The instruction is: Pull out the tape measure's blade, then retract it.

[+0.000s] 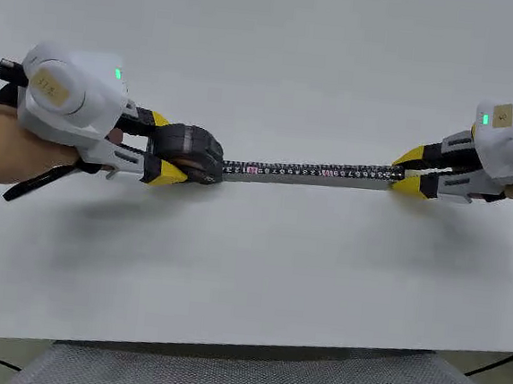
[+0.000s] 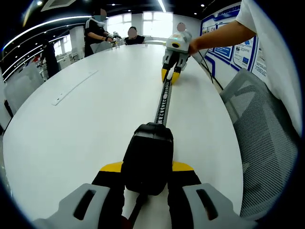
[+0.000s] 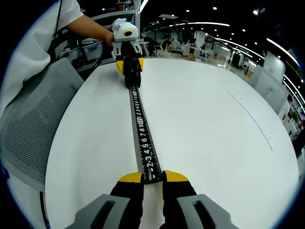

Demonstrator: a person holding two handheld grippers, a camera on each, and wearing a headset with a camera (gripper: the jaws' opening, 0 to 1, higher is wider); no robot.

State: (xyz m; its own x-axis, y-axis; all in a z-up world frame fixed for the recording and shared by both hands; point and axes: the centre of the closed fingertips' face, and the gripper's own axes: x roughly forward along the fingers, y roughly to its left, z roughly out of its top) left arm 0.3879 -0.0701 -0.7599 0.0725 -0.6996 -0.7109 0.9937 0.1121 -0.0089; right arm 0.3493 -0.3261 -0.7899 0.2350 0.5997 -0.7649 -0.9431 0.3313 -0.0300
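Left gripper [image 2: 147,168] fingers [image 2: 110,168] clamp tape measure [image 2: 148,152]; its view adds people [image 2: 97,28]; right gripper [image 3: 152,177] pinches blade [image 3: 141,129] tip.

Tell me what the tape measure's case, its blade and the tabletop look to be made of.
The case is black and matte with rounded edges and dull highlights: likely moulded plastic, perhaps rubber-coated. The blade is a thin strip held straight, with a dark face and printed numerals: probably coated steel, unconfirmed. The tabletop is white and smooth with a faint sheen: it looks like laminate or painted board.
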